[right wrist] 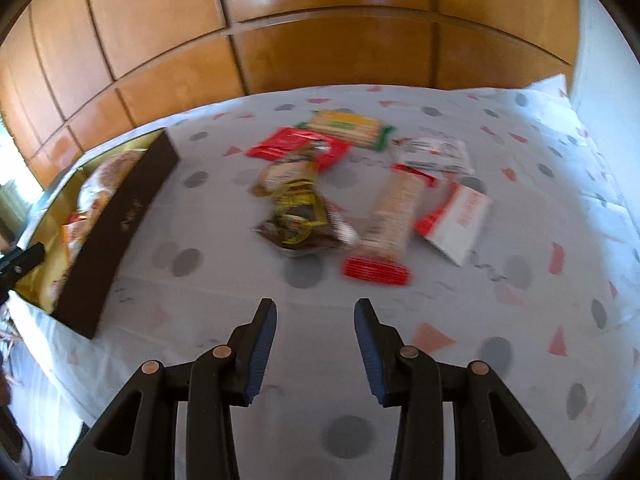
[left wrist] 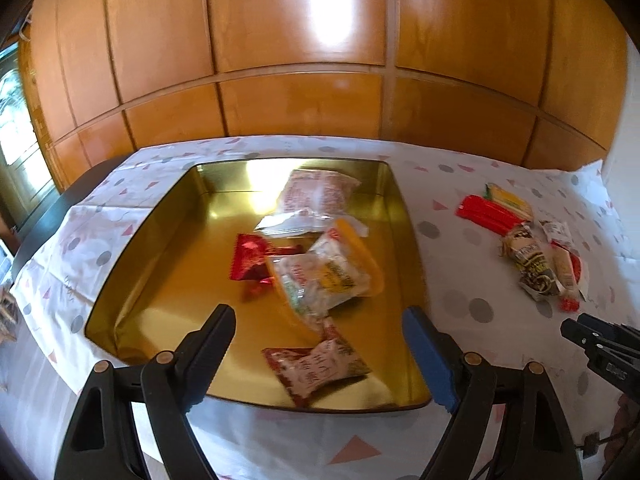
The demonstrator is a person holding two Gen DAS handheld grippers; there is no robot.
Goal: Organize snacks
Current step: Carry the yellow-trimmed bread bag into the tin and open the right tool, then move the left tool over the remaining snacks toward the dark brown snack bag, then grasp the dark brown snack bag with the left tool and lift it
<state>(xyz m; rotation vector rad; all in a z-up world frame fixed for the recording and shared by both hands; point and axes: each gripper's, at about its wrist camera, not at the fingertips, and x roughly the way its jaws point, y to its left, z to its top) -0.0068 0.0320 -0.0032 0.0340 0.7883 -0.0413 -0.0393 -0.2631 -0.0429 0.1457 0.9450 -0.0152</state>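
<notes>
Snacks sit in two groups. We see crinkly packets inside a shallow gold tin point(left wrist: 160, 256), rectangular with rounded corners and a mirror-bright floor: a red foil packet point(left wrist: 250, 258) at its centre, a clear yellow-edged bag point(left wrist: 332, 276) just toward 3 o'clock of it, and a red-and-white pouch point(left wrist: 316, 366) at the tin's 6 o'clock. A loose pile point(right wrist: 344, 196) lies on the dotted tablecloth point(right wrist: 500, 380), well apart toward 3 o'clock of the tin: flat red wrappers, a long cracker sleeve, a dark printed bag, all blurred. Our left gripper point(left wrist: 318, 322) hangs over the tin's near edge, jaws wide, nothing between. Our right gripper point(right wrist: 315, 312) hovers above bare cloth at the pile's 6 o'clock, jaws parted and empty.
</notes>
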